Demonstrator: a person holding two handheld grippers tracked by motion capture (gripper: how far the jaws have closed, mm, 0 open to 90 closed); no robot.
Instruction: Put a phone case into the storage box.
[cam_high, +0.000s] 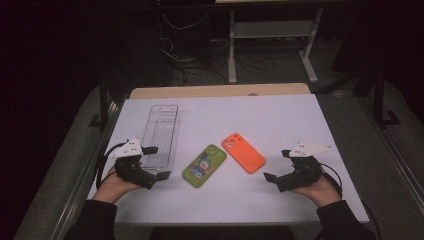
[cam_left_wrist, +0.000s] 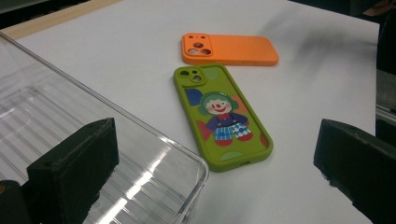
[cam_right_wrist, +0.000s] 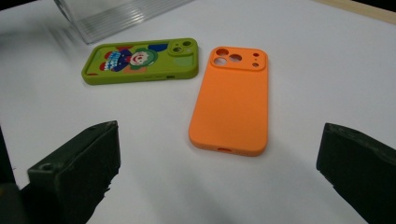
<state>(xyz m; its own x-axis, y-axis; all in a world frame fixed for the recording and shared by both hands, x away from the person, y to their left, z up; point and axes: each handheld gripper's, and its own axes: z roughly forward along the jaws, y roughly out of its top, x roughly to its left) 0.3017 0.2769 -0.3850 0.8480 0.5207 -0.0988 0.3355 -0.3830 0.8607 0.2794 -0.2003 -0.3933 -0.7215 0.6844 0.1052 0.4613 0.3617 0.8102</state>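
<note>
**Two phone cases and a clear tray between spread hand-held grippers**

From the high view I see a white counter (cam_high: 280, 200) with three things at mid-frame: a long clear plastic tray (cam_high: 161, 134) at left, a green case (cam_high: 204, 165) at centre, and an orange case (cam_high: 243, 152) just right of it. The two cases lie flat, close but apart, angled like a shallow V. The tray's near end sits just beside the left hand-held gripper (cam_high: 152, 163), at lower left; one of its jaws overlaps the tray's corner in that view, though I cannot tell if it touches. The right hand-held gripper (cam_high: 279, 165) is at lower right, well apart from the orange case. Nothing lies between either gripper and the cases.

Both grippers are released, jaws wide, holding nothing.

The left gripper view adds detail: the green case carries a cartoon clown with green hair, and the tray's floor is ribbed with a rounded, glossy corner. The right gripper view shows the orange case's plain matte back, its camera cutouts and a slot in its near edge.

Beyond the counter, at the top of the high view, cables lie on a dark floor.
</note>
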